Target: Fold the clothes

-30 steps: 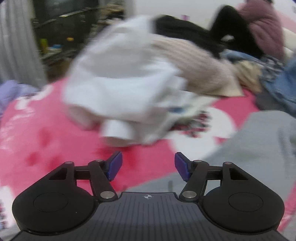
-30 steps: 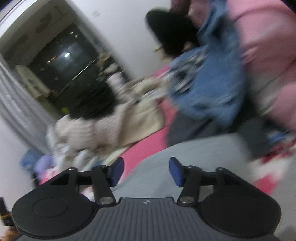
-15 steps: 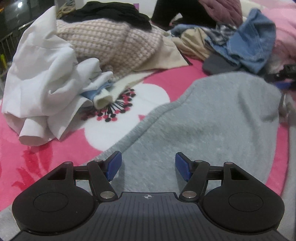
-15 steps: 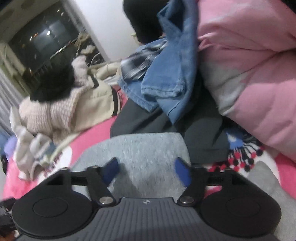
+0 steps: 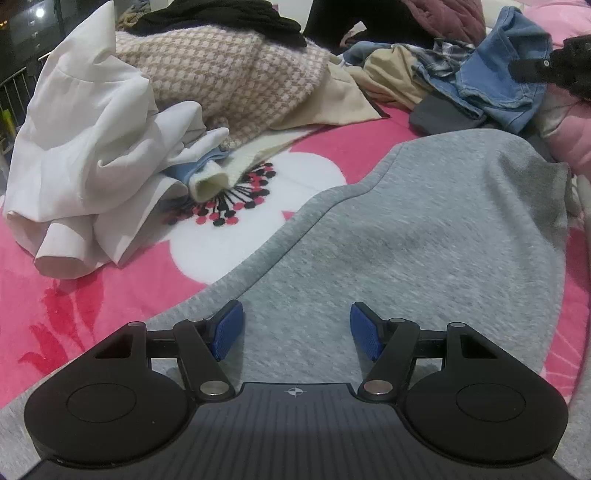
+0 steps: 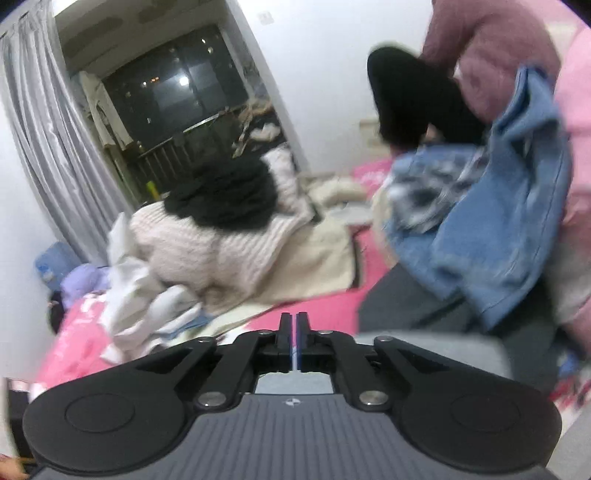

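Observation:
A grey sweatshirt (image 5: 424, 236) lies spread flat on the pink flowered blanket (image 5: 66, 295). My left gripper (image 5: 297, 328) hovers low over its near part, open, its blue pads (image 5: 227, 330) wide apart with only flat cloth below them. My right gripper (image 6: 293, 325) is closing, its fingers almost together with just a thin pale slit between them. It points over the bed toward the clothes pile, and grey cloth (image 6: 424, 345) shows just behind it. From the left wrist view the right gripper (image 5: 532, 70) sits high at the far right above the denim, and no cloth hangs from it.
A white shirt (image 5: 85, 155) lies crumpled at the left. Behind it are a beige knit sweater (image 5: 229, 70) and black clothes (image 5: 225, 14). Blue denim (image 5: 495, 81) and a dark grey garment (image 5: 439, 114) lie at the far right. A person in pink (image 6: 491, 48) sits beyond.
My right gripper's jaws have gone from wide open over the grey sweatshirt to nearly together, and its view has swung up toward the room. The left gripper dropped over the sweatshirt, then held still.

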The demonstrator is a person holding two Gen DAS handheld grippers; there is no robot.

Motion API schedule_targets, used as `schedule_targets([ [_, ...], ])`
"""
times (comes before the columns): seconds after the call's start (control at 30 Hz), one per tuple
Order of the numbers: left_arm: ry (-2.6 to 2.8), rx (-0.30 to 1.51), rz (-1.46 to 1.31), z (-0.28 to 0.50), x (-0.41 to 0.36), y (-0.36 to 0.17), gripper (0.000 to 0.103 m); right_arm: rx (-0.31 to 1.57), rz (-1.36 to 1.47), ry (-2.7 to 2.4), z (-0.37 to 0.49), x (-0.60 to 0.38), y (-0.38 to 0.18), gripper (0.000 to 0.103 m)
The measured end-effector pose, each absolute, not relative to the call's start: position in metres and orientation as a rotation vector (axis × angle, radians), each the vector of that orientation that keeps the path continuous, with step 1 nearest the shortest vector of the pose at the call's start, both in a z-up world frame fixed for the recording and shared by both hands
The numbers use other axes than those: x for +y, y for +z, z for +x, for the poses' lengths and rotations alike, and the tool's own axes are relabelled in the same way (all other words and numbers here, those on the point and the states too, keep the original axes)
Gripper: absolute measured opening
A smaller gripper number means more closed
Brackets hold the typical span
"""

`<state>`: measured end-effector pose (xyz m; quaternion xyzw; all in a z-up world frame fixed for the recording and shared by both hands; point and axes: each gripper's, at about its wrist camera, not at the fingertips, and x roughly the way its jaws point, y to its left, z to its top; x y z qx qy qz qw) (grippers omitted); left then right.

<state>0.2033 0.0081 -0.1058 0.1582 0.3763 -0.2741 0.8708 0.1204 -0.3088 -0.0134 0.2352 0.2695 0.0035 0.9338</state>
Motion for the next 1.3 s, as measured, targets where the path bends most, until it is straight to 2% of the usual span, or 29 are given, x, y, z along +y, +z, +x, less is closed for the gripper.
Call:
schedule_targets([
  [0.03, -0.573, 0.785, 0.33, 0.203, 0.008, -0.107, 0.066, 0.573, 0.542, 0.001, 0.117, -0.311, -0.018, 0.017],
  [0.1, -0.571, 0.786, 0.318, 0.204, 0.009, -0.108, 0.067, 0.611, 0.663, -0.042, 0.102, -0.321, -0.032, 0.041],
  [0.23, -0.57, 0.788, 0.297, 0.207, 0.01, -0.109, 0.068, 0.674, 0.862, -0.152, 0.068, -0.352, -0.062, 0.044],
  [0.3, -0.568, 0.789, 0.293, 0.207, 0.01, -0.11, 0.068, 0.697, 0.976, -0.208, 0.054, -0.369, -0.077, 0.059],
  [0.43, -0.561, 0.787, 0.288, 0.207, 0.009, -0.11, 0.069, 0.678, 1.284, -0.279, 0.033, -0.404, -0.106, 0.066],
  [0.57, -0.553, 0.782, 0.284, 0.206, 0.009, -0.111, 0.07, 0.676, 1.398, -0.268, 0.04, -0.412, -0.114, 0.08],
  [0.73, -0.552, 0.768, 0.276, 0.205, 0.011, -0.113, 0.07, 0.761, 1.464, -0.348, 0.064, -0.405, -0.125, 0.08],
  [0.87, -0.557, 0.758, 0.27, 0.205, 0.012, -0.114, 0.071, 0.721, 1.568, -0.399, 0.076, -0.406, -0.136, 0.082],
  [0.93, -0.561, 0.755, 0.263, 0.205, 0.013, -0.114, 0.071, 0.659, 1.568, -0.456, 0.079, -0.41, -0.137, 0.08],
  [0.97, -0.563, 0.753, 0.26, 0.205, 0.014, -0.114, 0.071, 0.625, 1.562, -0.485, 0.081, -0.412, -0.137, 0.073],
  [1.0, -0.564, 0.751, 0.259, 0.205, 0.014, -0.115, 0.071, 0.591, 1.547, -0.506, 0.081, -0.412, -0.136, 0.06],
  [1.03, -0.565, 0.749, 0.258, 0.205, 0.014, -0.115, 0.071, 0.558, 1.526, -0.519, 0.081, -0.411, -0.136, 0.054],
  [1.07, -0.566, 0.748, 0.257, 0.204, 0.015, -0.115, 0.071, 0.529, 1.497, -0.531, 0.079, -0.412, -0.135, 0.027],
  [1.1, -0.568, 0.747, 0.255, 0.204, 0.015, -0.115, 0.071, 0.511, 1.46, -0.538, 0.077, -0.414, -0.133, 0.012],
  [1.3, -0.575, 0.745, 0.247, 0.205, 0.016, -0.116, 0.071, 0.406, 1.168, -0.314, 0.091, -0.396, -0.085, 0.01],
])
